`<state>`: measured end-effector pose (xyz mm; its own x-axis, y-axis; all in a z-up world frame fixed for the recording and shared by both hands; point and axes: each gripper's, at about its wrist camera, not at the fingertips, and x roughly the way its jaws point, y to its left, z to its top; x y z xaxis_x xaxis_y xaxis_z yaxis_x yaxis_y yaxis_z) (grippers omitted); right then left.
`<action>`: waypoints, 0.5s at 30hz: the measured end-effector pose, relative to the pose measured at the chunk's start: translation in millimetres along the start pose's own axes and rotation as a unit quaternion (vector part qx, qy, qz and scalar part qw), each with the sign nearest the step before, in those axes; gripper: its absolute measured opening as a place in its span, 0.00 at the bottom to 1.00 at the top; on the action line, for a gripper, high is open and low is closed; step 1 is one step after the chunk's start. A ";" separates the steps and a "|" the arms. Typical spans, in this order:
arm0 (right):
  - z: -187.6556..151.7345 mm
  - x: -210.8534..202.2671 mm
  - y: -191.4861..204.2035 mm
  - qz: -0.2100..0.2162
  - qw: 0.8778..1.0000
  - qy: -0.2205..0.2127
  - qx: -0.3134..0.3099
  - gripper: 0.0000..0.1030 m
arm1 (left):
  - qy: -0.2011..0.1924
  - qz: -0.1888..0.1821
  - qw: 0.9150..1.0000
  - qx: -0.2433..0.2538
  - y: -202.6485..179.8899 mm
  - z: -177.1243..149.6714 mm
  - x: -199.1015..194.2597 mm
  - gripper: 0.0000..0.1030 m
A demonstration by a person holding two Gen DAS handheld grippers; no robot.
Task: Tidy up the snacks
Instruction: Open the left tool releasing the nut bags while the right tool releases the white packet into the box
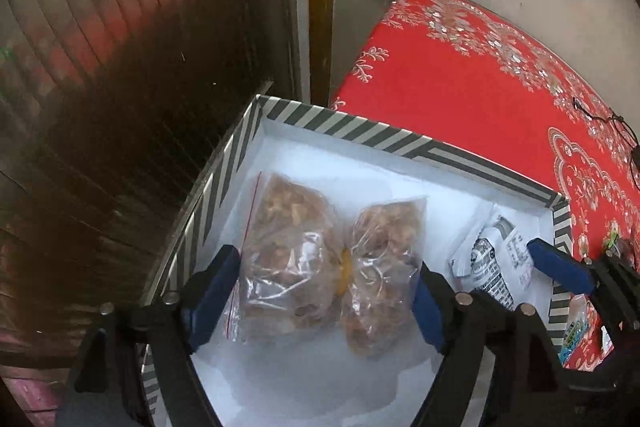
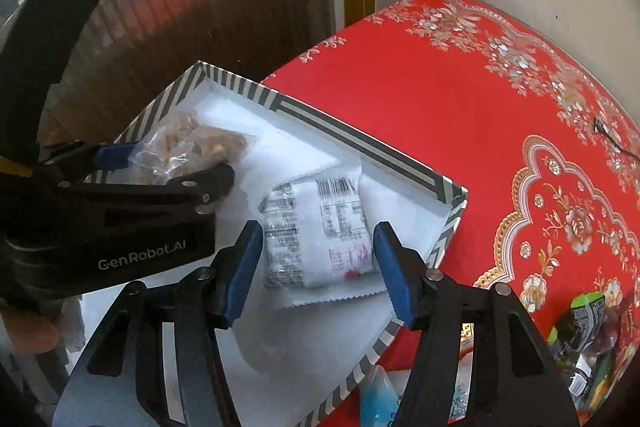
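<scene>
Left wrist: clear bags of brown snacks (image 1: 320,259) between released hand-held gripper (image 1: 326,291) pads.

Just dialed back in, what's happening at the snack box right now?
Both tongs are over the striped box on the red tablecloth. The left tongs straddle two clear bags of brown snacks lying on the box floor; contact is unclear. The right tongs are open around a white printed packet, also in the box. More snack packets wait on the cloth beside the box.
</scene>
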<state>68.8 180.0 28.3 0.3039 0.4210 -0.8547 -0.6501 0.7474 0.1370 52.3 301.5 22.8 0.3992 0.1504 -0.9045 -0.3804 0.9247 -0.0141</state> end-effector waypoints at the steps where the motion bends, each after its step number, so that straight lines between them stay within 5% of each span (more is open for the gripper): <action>1: 0.5 0.6 -0.1 0.003 1.000 0.000 0.000 0.60 | 0.002 0.001 1.000 -0.004 1.5 0.1 0.8 0.84; 7: -0.7 -11.1 0.0 0.009 1.000 -0.014 0.004 0.61 | 0.005 -0.010 0.999 -0.034 12.5 -3.0 -8.4 0.85; 15: -15.5 -46.8 -15.7 0.016 0.999 -0.039 0.025 0.61 | -0.047 -0.011 0.999 -0.024 7.6 -13.0 -51.6 0.85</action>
<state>54.0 140.6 58.4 0.3386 0.4827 -0.8077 -0.6256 0.7566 0.1899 18.0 296.3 63.9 0.4833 0.1650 -0.8598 -0.4098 0.9105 -0.0557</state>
